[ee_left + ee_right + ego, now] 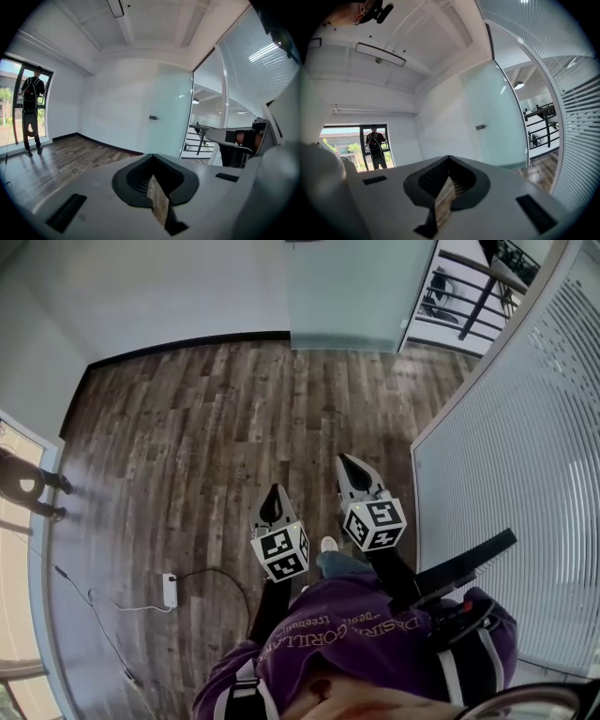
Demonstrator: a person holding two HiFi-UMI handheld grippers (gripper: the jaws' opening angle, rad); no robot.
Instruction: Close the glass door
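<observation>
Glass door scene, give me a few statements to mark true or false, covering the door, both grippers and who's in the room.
The frosted glass door stands open. True.
The left gripper holds the door handle. False: it is shut on nothing, well short of the door.
The right gripper is shut and empty. True.
Nobody else is in the room. False: a person stands at the window.

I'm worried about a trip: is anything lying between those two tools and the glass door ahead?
Nothing visible. Bare wooden floor runs from the left tool and right tool to the glass door. The power strip with its cable and a person by the window are off to the left, clear of that path.
</observation>
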